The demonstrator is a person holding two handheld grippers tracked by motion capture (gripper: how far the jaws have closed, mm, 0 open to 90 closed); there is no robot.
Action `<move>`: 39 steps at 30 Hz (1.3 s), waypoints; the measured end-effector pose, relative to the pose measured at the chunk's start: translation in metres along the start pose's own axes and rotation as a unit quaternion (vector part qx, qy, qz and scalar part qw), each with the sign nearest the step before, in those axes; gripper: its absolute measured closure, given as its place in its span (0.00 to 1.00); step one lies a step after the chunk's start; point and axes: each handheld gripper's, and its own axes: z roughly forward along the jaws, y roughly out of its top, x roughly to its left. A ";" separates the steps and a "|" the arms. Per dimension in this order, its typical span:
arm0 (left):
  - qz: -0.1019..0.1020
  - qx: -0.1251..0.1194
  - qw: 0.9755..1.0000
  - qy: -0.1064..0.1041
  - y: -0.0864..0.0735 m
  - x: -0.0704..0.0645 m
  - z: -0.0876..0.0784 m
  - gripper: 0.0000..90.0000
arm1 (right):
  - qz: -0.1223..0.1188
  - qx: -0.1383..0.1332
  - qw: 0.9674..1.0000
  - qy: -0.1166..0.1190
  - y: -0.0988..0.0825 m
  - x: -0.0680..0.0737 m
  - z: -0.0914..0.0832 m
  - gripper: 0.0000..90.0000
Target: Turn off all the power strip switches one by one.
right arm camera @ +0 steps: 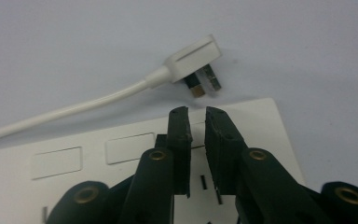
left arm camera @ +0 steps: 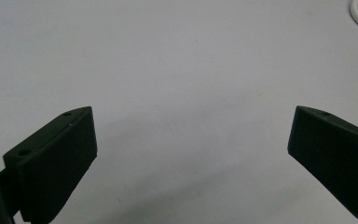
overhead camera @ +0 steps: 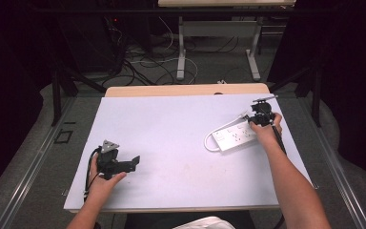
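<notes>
- Currently right gripper (right arm camera: 196,114) over white plastic power strip (right arm camera: 121,158), jaws nearly pressed together with a thin gap, pinching nothing.
- White angled plug on white cable (right arm camera: 193,58) just beyond the tips, flat on pale table mat (overhead camera: 171,138); approach that narrow likely to shove plug away, or snag a socket.
- Left gripper (left arm camera: 191,135) spread wide, empty, well apart from strip; strip unbraced, could skid.

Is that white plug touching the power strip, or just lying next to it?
Apart. The right gripper view shows bare table between the plug and the power strip's edge; the prongs point toward it without reaching.
</notes>
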 end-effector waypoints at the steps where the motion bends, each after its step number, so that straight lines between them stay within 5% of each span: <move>1: 0.003 0.003 1.000 -0.002 0.001 0.000 0.000 0.01 | -0.007 -0.007 1.000 0.005 -0.001 0.002 -0.001 0.88; 7: -0.001 -0.003 1.000 -0.007 0.002 -0.003 0.003 0.01 | -0.044 -0.018 0.998 0.034 -0.010 0.015 -0.012 0.79; 19: 0.002 -0.001 1.000 -0.007 0.003 -0.004 0.005 0.01 | -0.072 -0.049 0.992 0.089 -0.039 0.033 -0.044 0.64; 31: 0.003 0.003 1.000 -0.007 0.003 -0.004 0.006 0.01 | -0.126 -0.131 0.975 0.128 -0.078 0.040 -0.071 0.50; 39: 0.007 0.005 1.000 -0.005 0.003 -0.003 0.006 0.01 | -0.123 -0.158 0.971 0.134 -0.107 0.041 -0.081 0.25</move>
